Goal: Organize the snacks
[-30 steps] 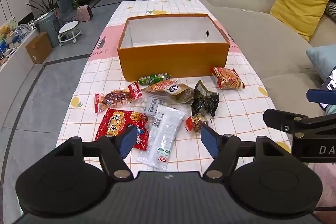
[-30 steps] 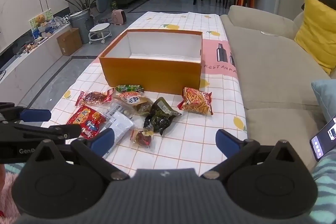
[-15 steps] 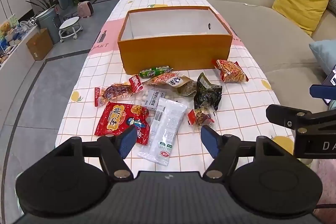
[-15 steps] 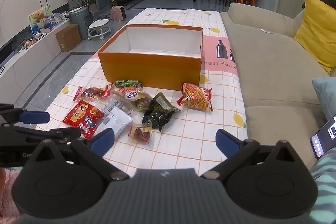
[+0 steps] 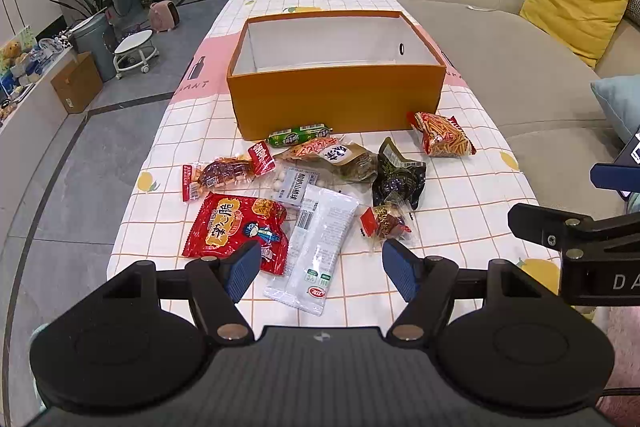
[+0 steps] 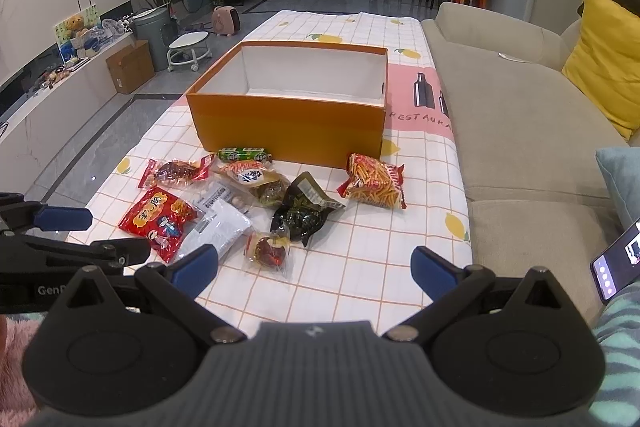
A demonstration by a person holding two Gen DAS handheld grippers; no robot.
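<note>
Black gripper [image 5: 320, 269], blue pads [image 5: 240, 269], silver screws

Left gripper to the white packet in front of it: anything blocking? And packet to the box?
Nothing visible blocks the left gripper: its jaws are open with the white packet directly ahead on the cloth. Between the packet and the orange box lie other snacks, including the brown pouch and green sausage, so lift over them. The box is open-topped.
</note>
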